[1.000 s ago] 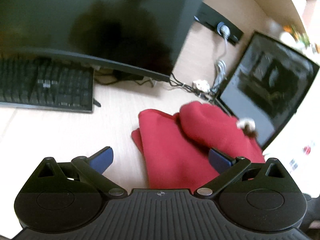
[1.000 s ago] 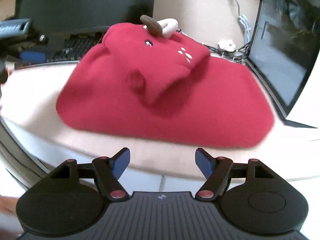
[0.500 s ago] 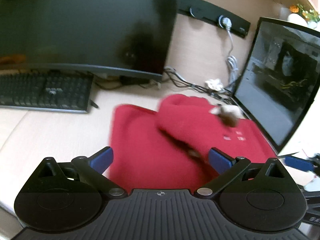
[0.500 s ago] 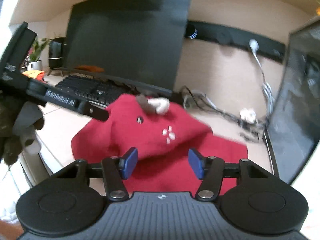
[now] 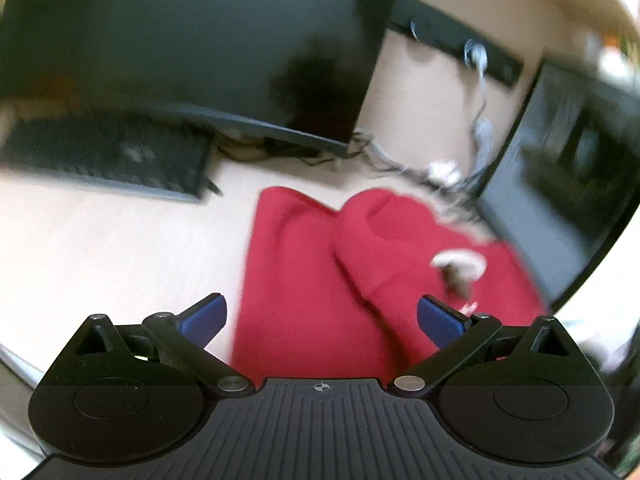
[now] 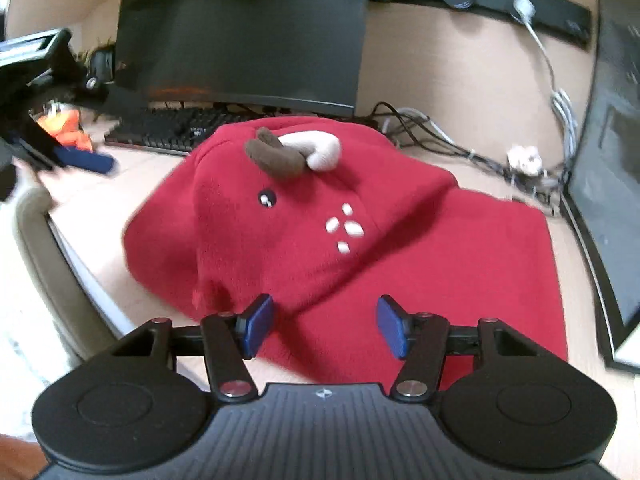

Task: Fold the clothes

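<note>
Lying bunched — red hooded garment [image 6: 400,248]

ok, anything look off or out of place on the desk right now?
Mainly the red garment: its hood, with the antler on top, is flopped in a lump over the body, not flat. Behind it, loose cables lie tangled on the desk. Both grippers, left and right, are open and hold nothing.
</note>
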